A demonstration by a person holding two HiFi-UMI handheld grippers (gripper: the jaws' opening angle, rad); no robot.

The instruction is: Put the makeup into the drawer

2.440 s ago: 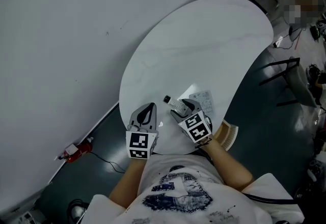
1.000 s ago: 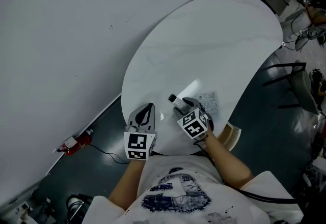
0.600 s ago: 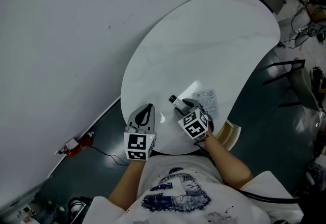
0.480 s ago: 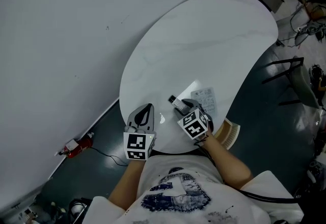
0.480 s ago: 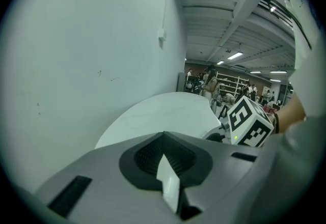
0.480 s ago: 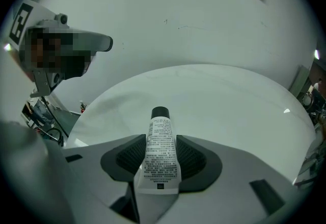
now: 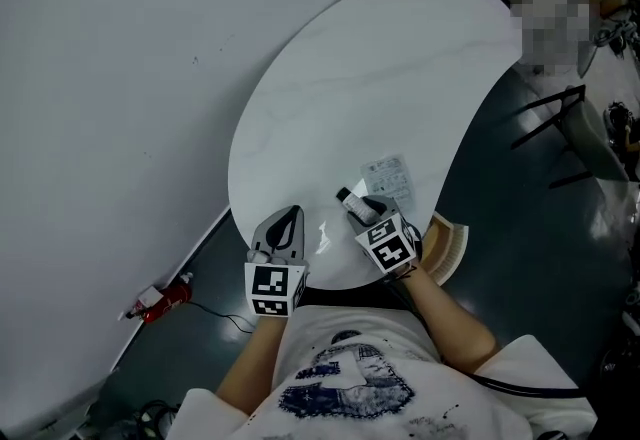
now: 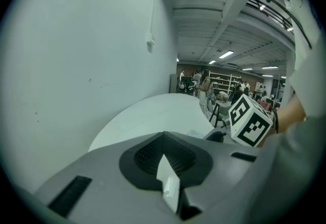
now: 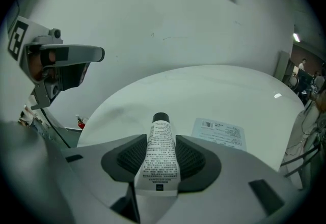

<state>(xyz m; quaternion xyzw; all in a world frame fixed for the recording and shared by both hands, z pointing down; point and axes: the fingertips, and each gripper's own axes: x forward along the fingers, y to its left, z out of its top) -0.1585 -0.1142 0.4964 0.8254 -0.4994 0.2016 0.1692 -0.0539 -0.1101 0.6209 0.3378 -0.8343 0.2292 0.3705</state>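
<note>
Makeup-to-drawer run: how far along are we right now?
Early. Done: the white black-capped makeup tube sits between the fingers of the right gripper, which have just been closing on it. In hand: that tube, over the white oval table. Left: a flat white printed packet lies on the table, and no drawer shows in any view.

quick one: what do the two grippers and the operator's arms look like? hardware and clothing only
Both the left gripper and right gripper are grey moulded shells with black ribbed pads. Each carries a white cube with black square markers. Arms are bare below a white short-sleeved T-shirt with a dark print. A black cable trails by the right arm.
</note>
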